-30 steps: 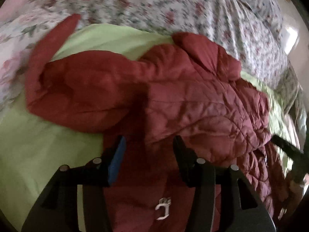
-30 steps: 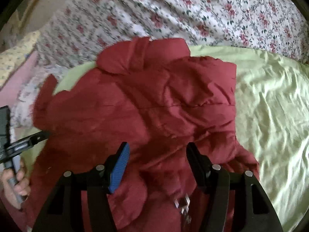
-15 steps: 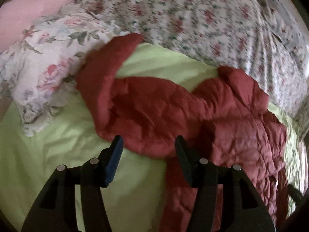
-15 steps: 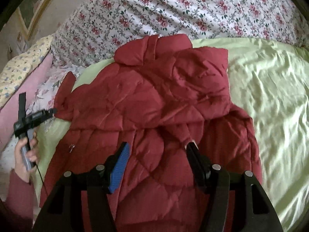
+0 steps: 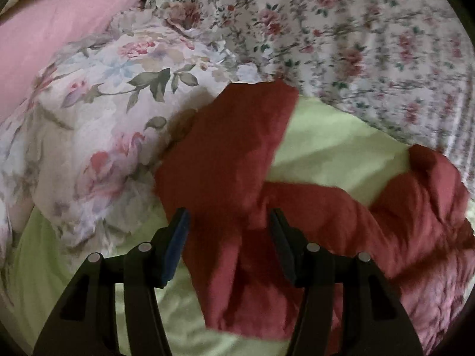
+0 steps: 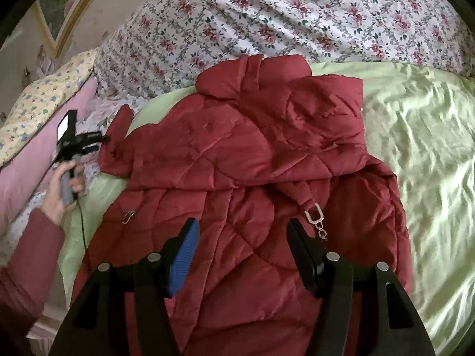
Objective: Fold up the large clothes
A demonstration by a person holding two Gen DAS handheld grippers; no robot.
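Note:
A dark red quilted jacket point(image 6: 255, 160) lies spread on the light green sheet point(image 6: 424, 154), collar toward the far side, its right side folded in over the body. Its left sleeve point(image 5: 234, 151) stretches out toward the floral pillow. My left gripper point(image 5: 228, 222) is open, its jaws on either side of that sleeve just above it; it also shows in the right wrist view point(image 6: 89, 142) at the sleeve's end. My right gripper point(image 6: 242, 231) is open and empty above the jacket's lower body, near a metal zipper pull point(image 6: 316, 216).
A floral pillow point(image 5: 98, 112) and a pink pillow point(image 5: 59, 26) lie left of the sleeve. A rose-print quilt point(image 6: 297, 20) is bunched along the far side. A yellow patterned pillow point(image 6: 44, 101) and a framed wall panel point(image 6: 65, 9) are at far left.
My left gripper has swung left from over the jacket's body to the outstretched sleeve. My right gripper has drawn back and up, so more of the jacket shows.

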